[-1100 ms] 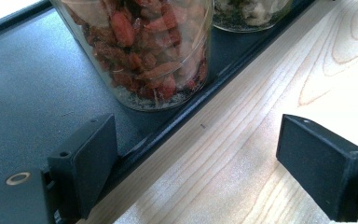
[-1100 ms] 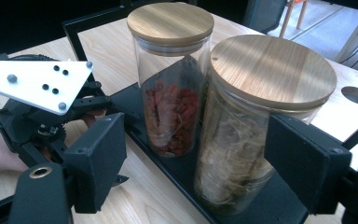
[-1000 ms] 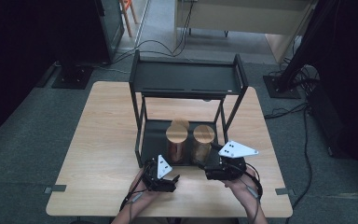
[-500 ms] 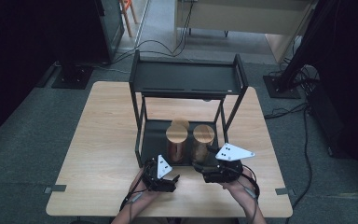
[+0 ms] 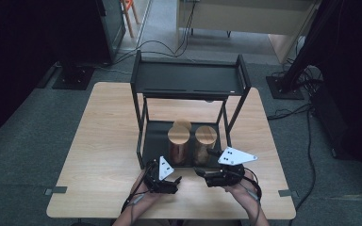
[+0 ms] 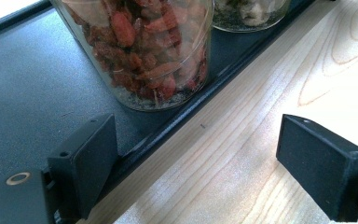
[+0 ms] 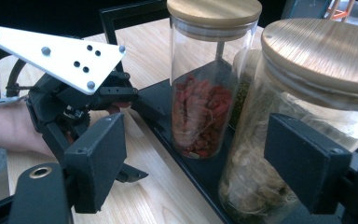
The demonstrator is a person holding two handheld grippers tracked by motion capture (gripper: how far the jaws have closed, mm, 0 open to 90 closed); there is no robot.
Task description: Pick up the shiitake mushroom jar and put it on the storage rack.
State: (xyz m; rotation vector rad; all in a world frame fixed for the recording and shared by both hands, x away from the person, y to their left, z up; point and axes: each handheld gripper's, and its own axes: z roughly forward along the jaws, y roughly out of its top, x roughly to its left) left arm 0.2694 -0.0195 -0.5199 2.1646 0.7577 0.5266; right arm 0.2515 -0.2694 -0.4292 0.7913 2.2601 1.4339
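Three glass jars with wooden lids stand on the lower tray [image 5: 156, 136] of a black two-tier shelf. The front left jar [image 5: 178, 143] [image 7: 200, 112] [image 6: 154, 51] holds red dried fruit. The front right jar [image 5: 205, 141] [image 7: 256, 186] holds pale contents. A third jar [image 5: 183, 124] [image 7: 242, 93] stands behind them. My left gripper [image 5: 175, 181] [image 6: 198, 140] rests low at the tray's front edge, open, with bare wood and the tray rim between its jaws. My right gripper [image 5: 201, 172] [image 7: 200, 140] is open just before the pale jar and touches nothing.
The shelf's upper tier [image 5: 188, 80] overhangs the jars, and its posts stand at the corners. The wooden table [image 5: 99, 141] spreads out to the left and right of the shelf. In the right gripper view, the left gripper's white plate [image 7: 60, 53] is close by on the left.
The right gripper has edged slightly left and nearer the table's front edge. The left gripper and the jars have not moved.
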